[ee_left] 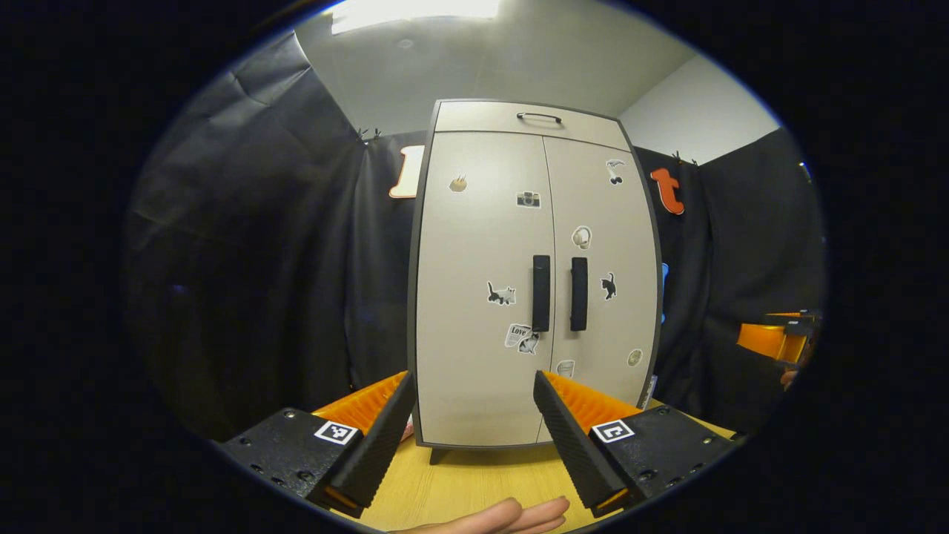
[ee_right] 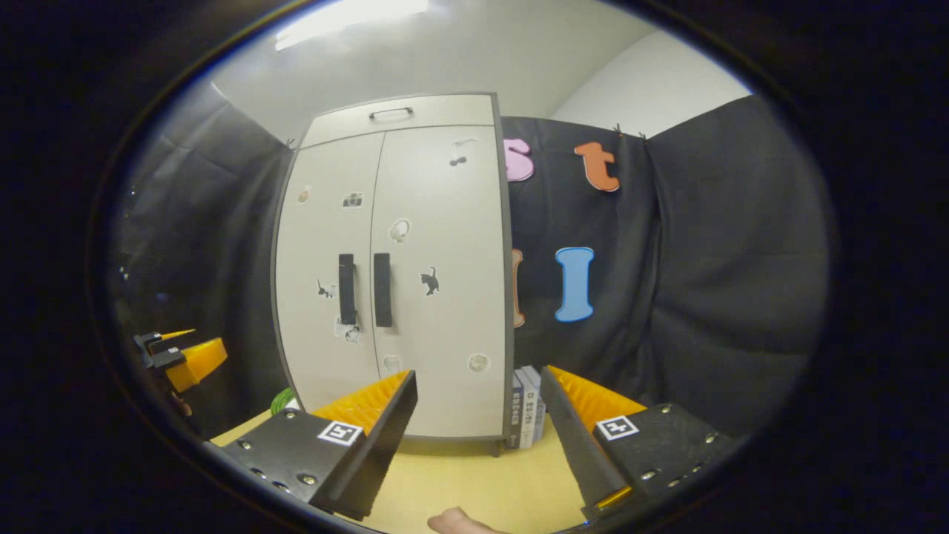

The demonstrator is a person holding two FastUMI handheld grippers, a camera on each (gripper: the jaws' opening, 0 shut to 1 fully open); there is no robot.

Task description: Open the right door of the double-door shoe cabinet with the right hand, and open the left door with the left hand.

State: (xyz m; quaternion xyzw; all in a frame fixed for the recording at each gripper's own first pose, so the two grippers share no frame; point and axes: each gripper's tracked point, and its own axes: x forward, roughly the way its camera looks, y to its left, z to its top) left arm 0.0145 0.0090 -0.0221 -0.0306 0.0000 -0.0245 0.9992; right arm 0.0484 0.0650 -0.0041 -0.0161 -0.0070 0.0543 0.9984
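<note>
My right gripper (ee_right: 478, 434) hangs with fingers spread and empty over the desk (ee_right: 474, 475); the left gripper (ee_left: 474, 437) likewise. The cabinet (ee_right: 393, 274) stands ahead, both doors closed. Its right handle (ee_right: 382, 289), upright, lies forward and left of my right gripper. Stickers show no writing I can make out.

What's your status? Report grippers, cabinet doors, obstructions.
Left gripper open, right gripper open, both short of cabinet. Both doors shut, handles untouched. Nothing between.
</note>
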